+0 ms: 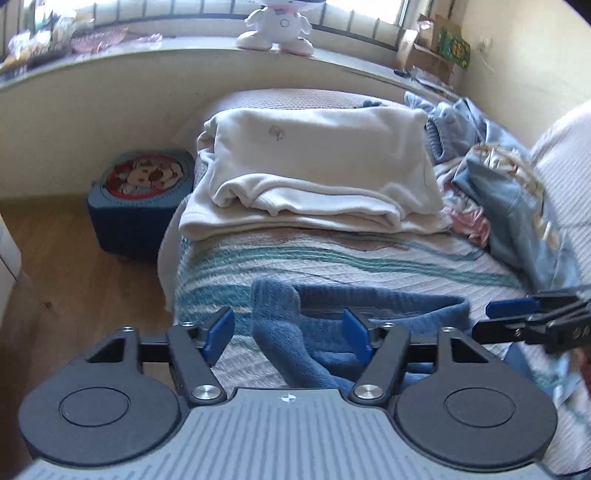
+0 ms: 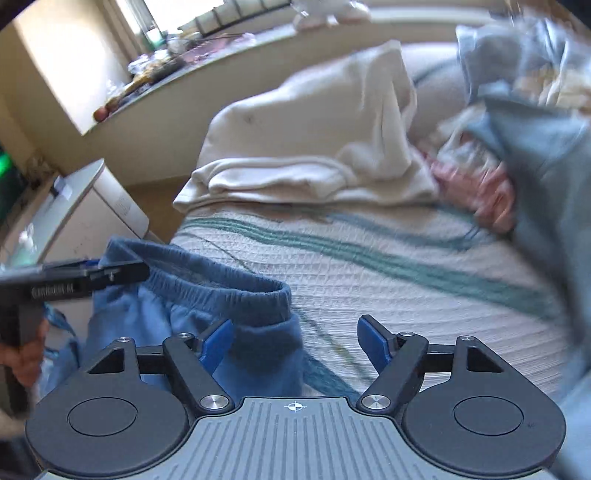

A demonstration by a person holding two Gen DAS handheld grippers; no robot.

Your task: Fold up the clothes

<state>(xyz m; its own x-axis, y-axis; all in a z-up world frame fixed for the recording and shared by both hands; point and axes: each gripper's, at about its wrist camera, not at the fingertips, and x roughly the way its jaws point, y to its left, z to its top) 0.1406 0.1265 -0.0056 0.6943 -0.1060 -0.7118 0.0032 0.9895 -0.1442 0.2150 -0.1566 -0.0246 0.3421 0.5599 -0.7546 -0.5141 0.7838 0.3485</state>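
Blue fleece trousers (image 1: 295, 332) lie released at 6 o'clock between both wide-open grippers (image 1: 288, 328) (image 2: 295, 339), so the waistband may unfold.

A home bedroom — bed (image 1: 369, 254) with striped cover, folded laundry (image 1: 314, 173), toy (image 1: 275, 26) on windowsill (image 1: 147, 62), wooden floor (image 1: 74, 258).
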